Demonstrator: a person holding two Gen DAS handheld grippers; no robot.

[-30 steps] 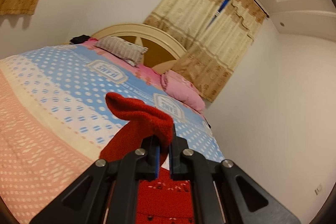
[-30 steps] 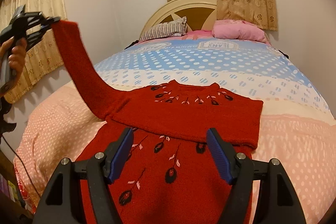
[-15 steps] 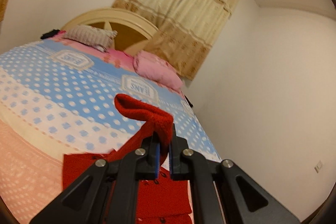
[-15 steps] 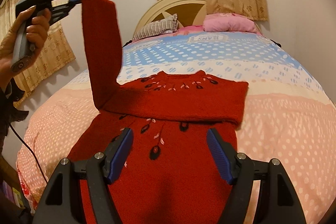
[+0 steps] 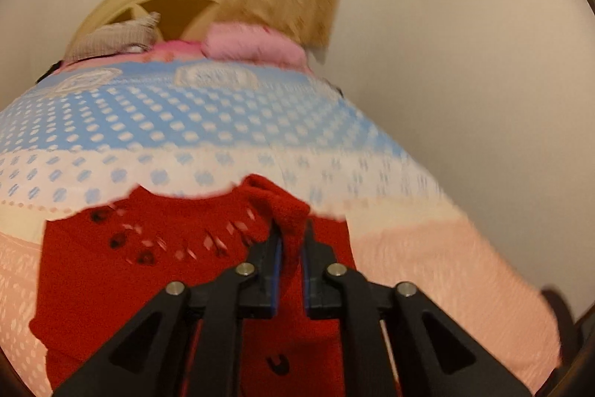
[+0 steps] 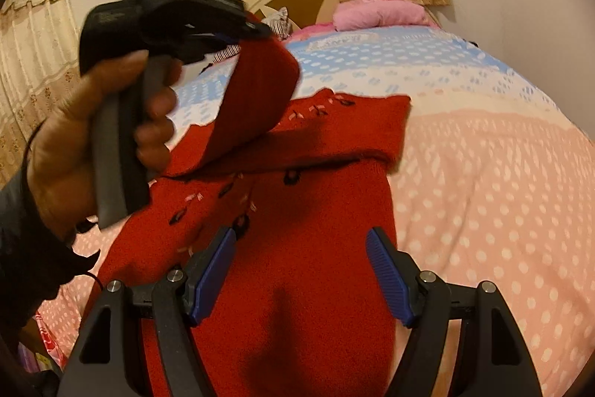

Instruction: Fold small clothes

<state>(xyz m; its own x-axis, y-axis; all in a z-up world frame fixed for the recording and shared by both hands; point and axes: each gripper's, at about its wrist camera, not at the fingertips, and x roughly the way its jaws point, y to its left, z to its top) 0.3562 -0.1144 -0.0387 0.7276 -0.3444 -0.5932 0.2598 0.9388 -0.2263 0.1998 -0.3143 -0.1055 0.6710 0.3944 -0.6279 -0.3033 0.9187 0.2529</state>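
While my left gripper point(image 5: 292, 248) pinches the sleeve point(image 6: 256, 99) up high, the red sweater point(image 6: 297, 285) lies flat on the bed point(image 6: 483, 192), running toward 12 o'clock. My right gripper point(image 6: 301, 276) hangs wide apart, holding nothing, just over its bottom half.

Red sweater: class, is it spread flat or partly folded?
Partly folded: the red sweater has one sleeve across its chest; the left gripper holds the other sleeve up.
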